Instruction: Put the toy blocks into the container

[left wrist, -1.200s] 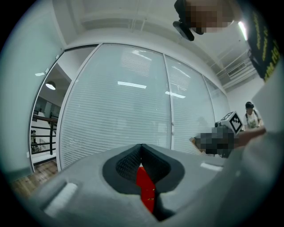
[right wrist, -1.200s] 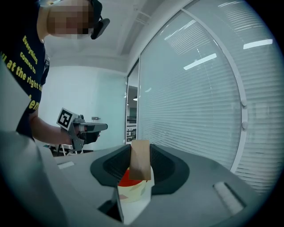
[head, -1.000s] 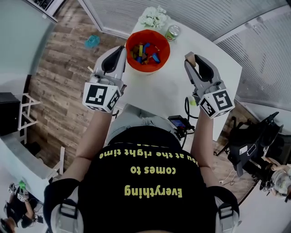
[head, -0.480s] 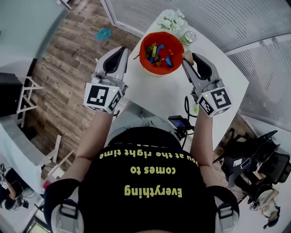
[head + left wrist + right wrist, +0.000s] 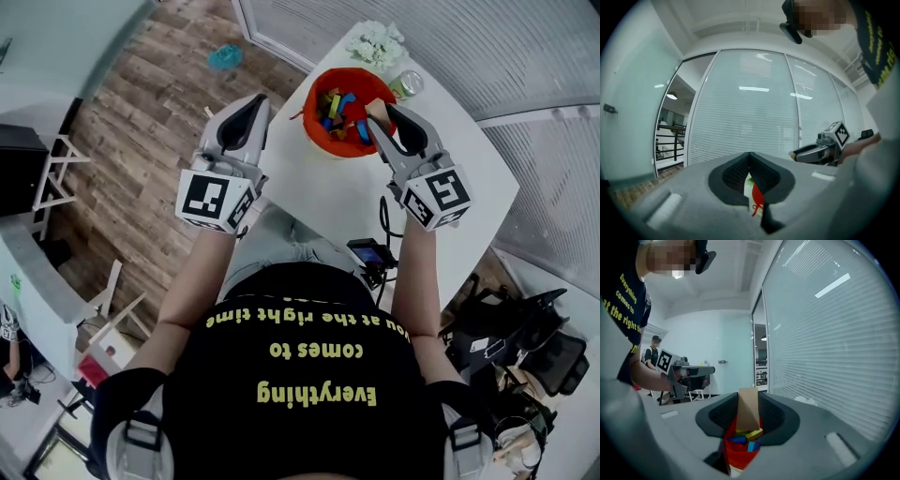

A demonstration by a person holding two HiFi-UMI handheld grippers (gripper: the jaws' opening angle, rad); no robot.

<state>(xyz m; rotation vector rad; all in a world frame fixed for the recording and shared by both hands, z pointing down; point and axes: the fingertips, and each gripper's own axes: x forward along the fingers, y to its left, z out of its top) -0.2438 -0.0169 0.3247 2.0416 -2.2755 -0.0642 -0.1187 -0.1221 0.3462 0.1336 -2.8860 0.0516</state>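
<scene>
Since the block (image 5: 748, 411) hung over the bowl (image 5: 330, 150), step: release, by my read.
right hand-held gripper (image 5: 379, 114): clamped on the block, a tan piece standing upright between the jaws; tips over the bowl's right rim.
left hand-held gripper (image 5: 254, 103): jaws together, nothing in them; out past the desk's left edge, to the bowl's left and apart from it.
bowl: red, on the white desk (image 5: 328, 202), toward its far end; held a heap of coloured blocks (image 5: 337, 101).
loose blocks on desk: none I could see, so this looked like the last one and the task near done.
how to drop well: tips sat at the rim, not the middle. Better to shift toward the centre, lower close to the heap, then open the jaws fully so the block falls free.
risk: a release at the rim could tip the block onto the desk; a tall drop could bounce it off the heap.
nearby: flowers (image 5: 380, 42) and a can (image 5: 410, 84) just behind the bowl; best to stop the reach short of them.
left side: fine parked there, clear of the path.
</scene>
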